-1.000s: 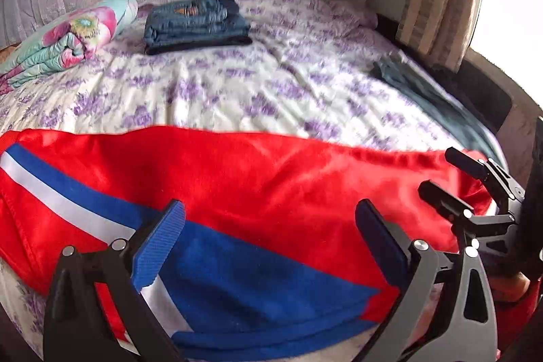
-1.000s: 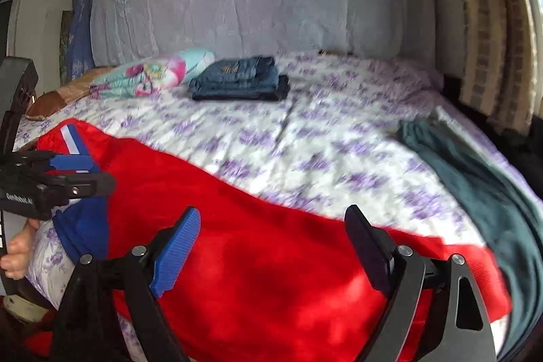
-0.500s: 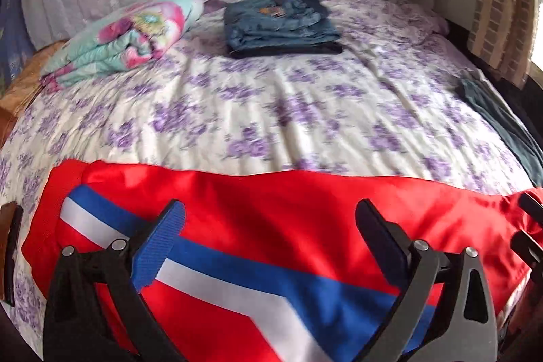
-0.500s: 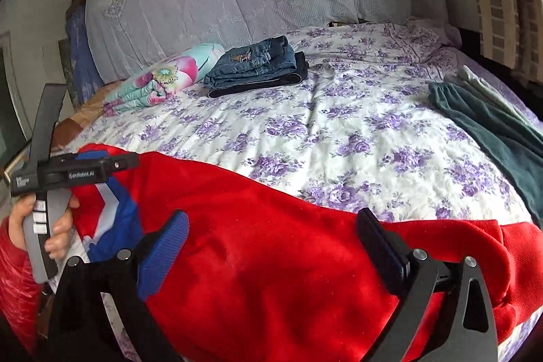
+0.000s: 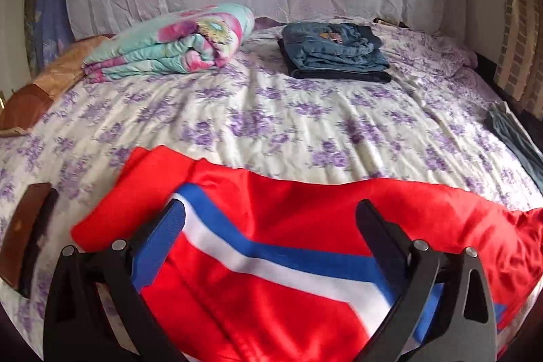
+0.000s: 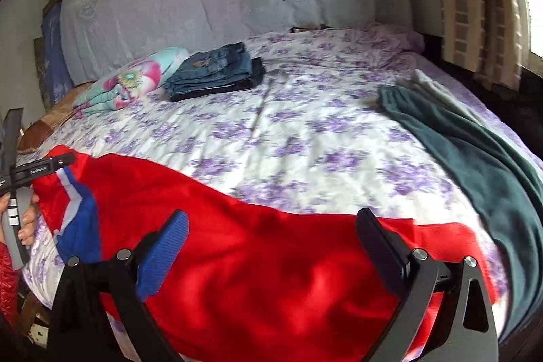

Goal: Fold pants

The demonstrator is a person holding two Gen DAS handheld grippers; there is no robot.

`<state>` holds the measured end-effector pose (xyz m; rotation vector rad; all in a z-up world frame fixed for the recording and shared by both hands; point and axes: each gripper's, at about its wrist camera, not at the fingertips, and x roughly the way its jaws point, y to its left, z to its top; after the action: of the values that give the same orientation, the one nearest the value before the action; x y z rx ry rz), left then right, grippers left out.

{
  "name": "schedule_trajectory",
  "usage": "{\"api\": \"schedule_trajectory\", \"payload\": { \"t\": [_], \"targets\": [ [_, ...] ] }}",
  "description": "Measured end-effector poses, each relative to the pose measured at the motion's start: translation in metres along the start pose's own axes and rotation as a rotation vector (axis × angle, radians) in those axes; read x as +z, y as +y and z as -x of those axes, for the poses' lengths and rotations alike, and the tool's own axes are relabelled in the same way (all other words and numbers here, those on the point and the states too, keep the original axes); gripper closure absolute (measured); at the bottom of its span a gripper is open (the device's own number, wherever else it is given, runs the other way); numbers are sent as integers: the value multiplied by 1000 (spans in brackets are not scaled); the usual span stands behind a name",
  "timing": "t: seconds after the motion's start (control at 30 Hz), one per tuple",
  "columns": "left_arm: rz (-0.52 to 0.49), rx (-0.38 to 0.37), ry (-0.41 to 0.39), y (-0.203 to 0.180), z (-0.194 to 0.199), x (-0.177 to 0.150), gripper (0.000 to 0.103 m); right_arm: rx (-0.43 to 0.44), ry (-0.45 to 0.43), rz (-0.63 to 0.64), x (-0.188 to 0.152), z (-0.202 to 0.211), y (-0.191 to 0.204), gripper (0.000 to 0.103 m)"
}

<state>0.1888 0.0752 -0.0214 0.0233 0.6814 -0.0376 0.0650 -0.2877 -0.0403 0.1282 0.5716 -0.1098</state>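
Observation:
Red pants [image 5: 305,219] with a blue and white side stripe lie spread flat across the near edge of the bed. They also show in the right wrist view [image 6: 258,253]. My left gripper [image 5: 271,226] is open and hovers above the striped end of the pants, holding nothing. My right gripper [image 6: 271,236] is open and hovers above the plain red part, holding nothing. The left gripper body [image 6: 20,172] shows at the left edge of the right wrist view, beside the striped end.
The bed has a purple-flowered sheet [image 5: 305,111]. Folded jeans [image 5: 336,50] and a rolled floral blanket [image 5: 176,46] lie near the headboard. Dark green clothing [image 6: 475,151] lies along the right side. A brown object [image 5: 27,233] lies at the left edge.
Both grippers have lifted and tilted up, so more of the bed shows. The left gripper has shifted left towards the striped end of the pants. Both stay open.

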Motion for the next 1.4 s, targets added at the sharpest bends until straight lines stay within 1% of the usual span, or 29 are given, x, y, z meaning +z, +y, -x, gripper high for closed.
{"api": "schedule_trajectory", "payload": {
  "t": [0.07,0.1,0.17,0.2,0.23,0.3,0.33,0.43,0.47,0.5,0.57,0.6,0.63,0.67,0.7,0.73,0.8,0.83,0.9,0.93,0.97,1.0,1.03,1.1,1.13,1.17,1.2,1.27,1.4],
  "targets": [
    [-7,2,56,11,-22,-8,5,18,71,-14,-13,-18,-15,4],
    [-34,40,73,8,-29,-13,5,0,73,40,-21,-24,-10,3],
    [-136,122,74,-13,-31,-15,5,-131,35,222,-32,-26,17,4],
    [-189,159,90,-23,-35,-17,5,-163,28,269,-35,-26,27,4],
    [-224,192,98,-29,-38,-19,5,-157,19,284,-34,-24,32,4],
    [-211,209,68,-31,-27,-19,5,-89,5,260,-30,-15,30,4],
    [-179,175,56,-29,-19,-19,5,-78,-15,236,-28,-9,26,4],
    [-73,-54,12,-33,10,-11,5,-50,-69,150,-16,7,17,4],
    [-71,-102,2,-40,16,-7,5,-22,-73,119,-12,10,16,4],
    [-88,-123,-4,-50,19,-3,5,14,-72,89,-8,12,15,4],
    [-150,-125,-3,-75,16,1,5,89,-53,48,-2,9,21,4],
    [-183,-122,24,-86,8,-1,5,126,-26,42,0,4,27,4],
    [-211,-128,79,-95,-4,-5,5,175,22,48,4,-4,34,4],
    [-237,-143,166,-103,-20,-14,5,236,60,53,8,-11,42,4],
    [-241,-149,225,-107,-31,-26,5,303,73,50,14,-15,48,4],
    [-211,-158,183,-102,-28,-34,5,362,65,44,22,-17,55,4],
    [-150,-225,191,-87,-18,-37,5,483,54,48,46,-25,72,5],
    [-97,-263,197,-76,-14,-40,5,539,71,55,59,-34,83,8],
    [-39,-286,175,-65,-7,-50,5,610,129,78,85,-59,111,35],
    [-41,-276,165,-65,-3,-54,5,635,172,93,95,-76,129,43],
    [-59,-249,155,-69,0,-59,5,657,226,107,102,-95,147,57],
    [-86,-211,142,-75,3,-64,5,662,276,118,105,-112,164,64],
    [-114,-178,130,-81,6,-67,5,652,322,137,105,-130,182,66],
    [-132,-162,122,-84,10,-69,5,585,342,200,104,-154,210,71],
    [-121,-174,120,-82,10,-69,5,555,343,217,102,-163,220,71],
    [-107,-193,121,-77,10,-67,5,536,353,216,101,-173,225,76],
    [-94,-211,120,-73,10,-67,5,529,376,205,98,-181,226,85],
    [-79,-231,113,-70,11,-67,5,556,412,206,86,-180,227,94],
    [-81,-233,103,-69,10,-67,5,591,400,331,55,-146,228,96]
  ]
}}
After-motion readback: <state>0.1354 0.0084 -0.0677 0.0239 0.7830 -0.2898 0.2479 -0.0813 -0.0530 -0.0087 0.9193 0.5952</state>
